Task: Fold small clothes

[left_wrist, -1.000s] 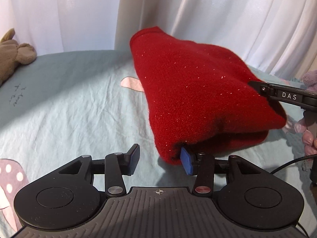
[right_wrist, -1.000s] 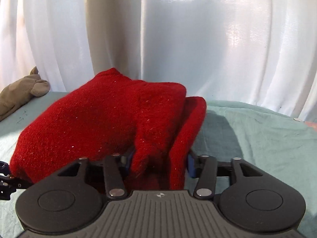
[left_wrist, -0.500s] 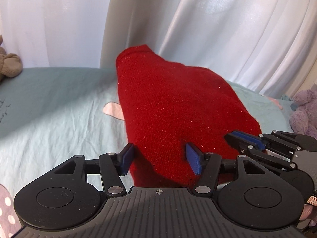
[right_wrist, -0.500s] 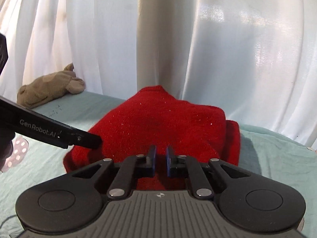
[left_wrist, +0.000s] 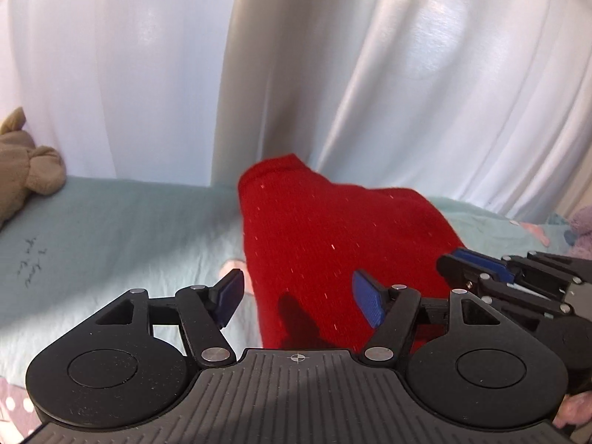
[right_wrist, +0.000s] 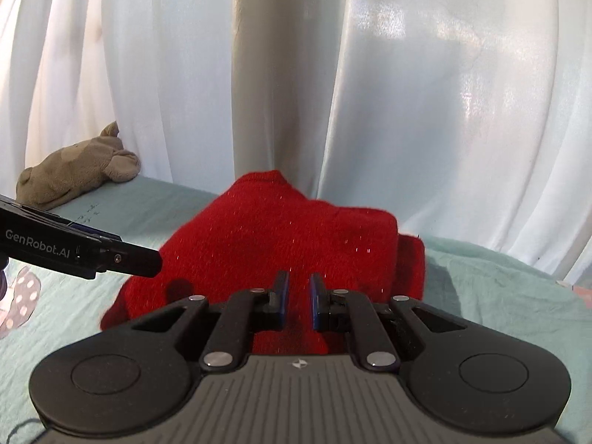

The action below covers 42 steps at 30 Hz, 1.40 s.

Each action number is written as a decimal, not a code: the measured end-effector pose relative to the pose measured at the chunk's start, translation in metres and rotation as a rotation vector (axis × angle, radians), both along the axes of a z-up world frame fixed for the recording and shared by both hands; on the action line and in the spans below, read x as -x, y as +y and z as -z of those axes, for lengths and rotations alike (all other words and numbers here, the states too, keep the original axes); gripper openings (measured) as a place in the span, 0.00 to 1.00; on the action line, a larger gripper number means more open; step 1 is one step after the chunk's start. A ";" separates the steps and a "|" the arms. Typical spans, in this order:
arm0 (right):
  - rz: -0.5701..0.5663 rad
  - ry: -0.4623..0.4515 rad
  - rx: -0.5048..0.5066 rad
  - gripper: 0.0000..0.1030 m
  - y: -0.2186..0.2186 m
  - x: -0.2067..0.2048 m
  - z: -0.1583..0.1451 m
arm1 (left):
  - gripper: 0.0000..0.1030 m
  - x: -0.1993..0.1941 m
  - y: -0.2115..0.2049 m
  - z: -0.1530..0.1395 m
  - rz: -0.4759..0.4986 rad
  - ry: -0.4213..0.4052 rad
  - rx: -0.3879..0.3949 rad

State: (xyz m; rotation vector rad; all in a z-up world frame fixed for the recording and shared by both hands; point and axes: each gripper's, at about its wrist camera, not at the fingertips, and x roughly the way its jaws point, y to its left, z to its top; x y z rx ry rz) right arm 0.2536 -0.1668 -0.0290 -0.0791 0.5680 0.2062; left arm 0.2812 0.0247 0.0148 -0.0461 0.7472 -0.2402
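A red knitted sweater [left_wrist: 333, 236] lies folded in a thick bundle on the pale green bedsheet [left_wrist: 111, 229]. My left gripper [left_wrist: 298, 290] hovers above its near end, jaws opening, blue pads apart and touching nothing. My right gripper [right_wrist: 299, 285] hangs over the near edge of the sweater [right_wrist: 281, 236], shut with only a thin slit between its pads and no cloth in them. In the left wrist view the right gripper [left_wrist: 455, 262] comes in from the right, level with the bundle's side. In the right wrist view the left gripper [right_wrist: 148, 259] reaches in from the left.
A brown plush toy [right_wrist: 77, 174] lies at the far left of the bed against the white curtain [right_wrist: 407, 111]. A purple plush toy [left_wrist: 581, 229] sits at the right edge. The sheet carries printed mushroom shapes [right_wrist: 22, 296].
Both grippers have pulled back and risen off the sweater. The right one let go of the folded edge and closed empty. The left one has spread wider.
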 end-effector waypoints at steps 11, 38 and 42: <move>0.018 0.021 0.107 0.09 0.000 -0.046 0.057 | 0.89 -0.051 -0.040 0.061 0.005 0.059 -0.037; 0.146 0.125 0.118 0.53 -0.018 0.037 0.052 | 1.00 0.044 0.001 0.059 -0.021 0.085 0.003; 0.161 0.227 0.180 0.65 -0.014 0.062 0.056 | 1.00 0.048 0.006 0.058 -0.052 0.144 0.016</move>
